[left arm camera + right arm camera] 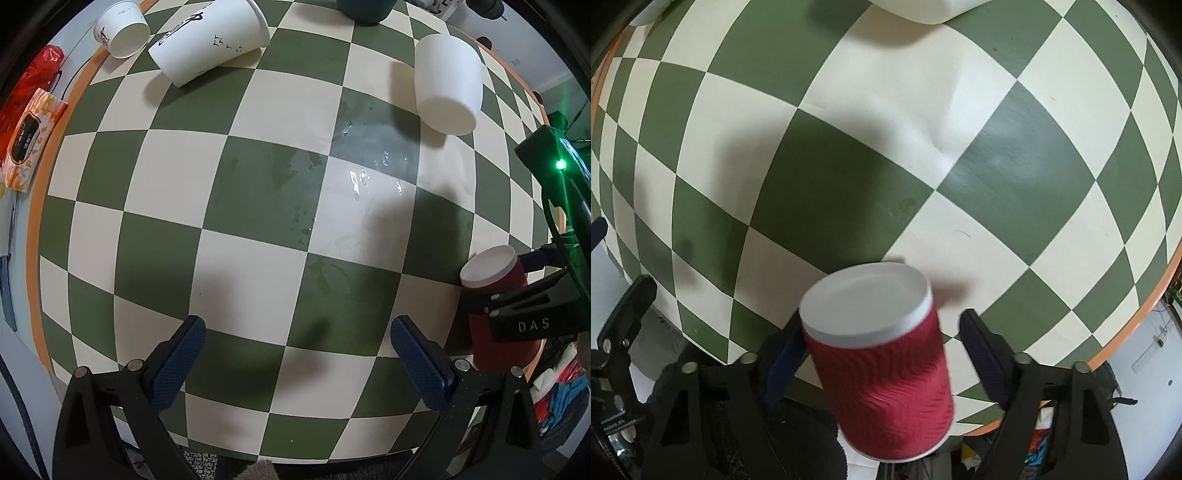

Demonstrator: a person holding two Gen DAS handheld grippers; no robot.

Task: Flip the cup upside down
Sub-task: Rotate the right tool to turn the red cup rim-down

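Note:
A red ribbed paper cup [886, 373] sits between the fingers of my right gripper [882, 354], its white closed base turned toward the camera. The jaws stand wide; the left pad touches the cup, and a gap shows beside the right pad. The cup looks blurred and tilted. In the left wrist view the same cup [498, 295] shows at the right edge of the checkered table [258, 184], inside the right gripper [517, 284]. My left gripper [297, 350] is open and empty above the table's near part.
Several white cups stand or lie at the table's far side: a plain one [447, 85], a printed one [210, 40] and a small one [122, 33]. A dark green pot [364, 9] sits at the far edge. Wet patches [362, 177] glisten mid-table. A tissue pack [31, 140] lies left.

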